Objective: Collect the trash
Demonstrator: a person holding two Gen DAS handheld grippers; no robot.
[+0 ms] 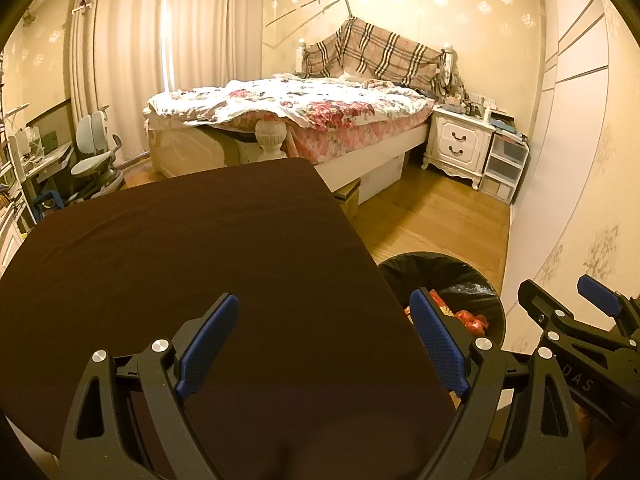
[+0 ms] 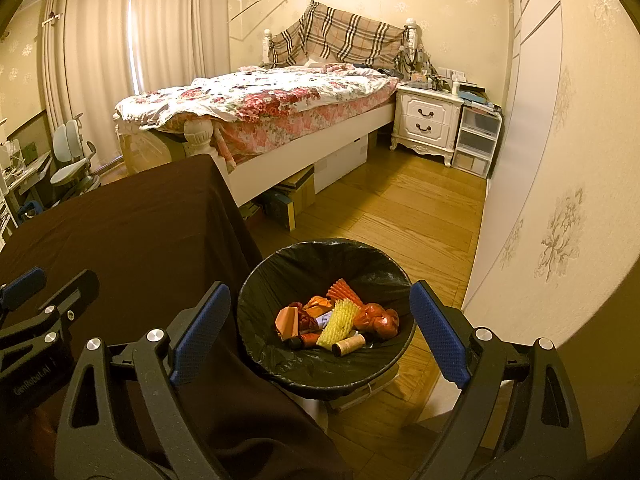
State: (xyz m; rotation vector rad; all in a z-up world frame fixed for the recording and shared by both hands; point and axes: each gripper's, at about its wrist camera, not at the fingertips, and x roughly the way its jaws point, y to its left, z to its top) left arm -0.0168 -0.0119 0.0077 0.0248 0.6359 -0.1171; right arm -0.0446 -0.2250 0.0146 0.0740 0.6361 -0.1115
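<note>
Blue pads (image 1: pixel 208 344) of the left gripper (image 1: pixel 322 346) sit nearest the lens, spread wide over the brown cloth (image 1: pixel 180 248) on the table, with nothing between them. Its right-hand pad overlaps the cloth's edge and the bin (image 1: pixel 440 272) beyond. Off to the right in this view the right gripper (image 1: pixel 568 300) shows from the side, also parted.

From the right wrist, the right gripper (image 2: pixel 320 332) hangs above the bin (image 2: pixel 320 376), jaws wide apart and empty (the pads frame the bin's mouth without touching it). A black liner (image 2: pixel 312 264) lines the bin, which stands on the wooden floor (image 2: pixel 400 208) just beside the draped table corner. Inside lies the trash: a yellow foam net (image 2: pixel 340 320), an orange fluted paper cup (image 2: pixel 342 290), crumpled red wrappers (image 2: pixel 378 318), a folded orange paper (image 2: pixel 288 318), a cardboard tube (image 2: pixel 348 345) and a small dark bottle (image 2: pixel 300 340). The left gripper (image 2: pixel 36 292) enters at the left edge, over the cloth (image 2: pixel 140 232).

Farther back stand a bed (image 2: pixel 260 100) with a floral quilt, a plaid blanket (image 2: pixel 340 36) hung over its headboard, a white nightstand (image 2: pixel 428 120), plastic drawers (image 2: pixel 478 140), closed curtains (image 2: pixel 100 48) and a desk chair (image 2: pixel 70 160). No trash shows on the cloth.
</note>
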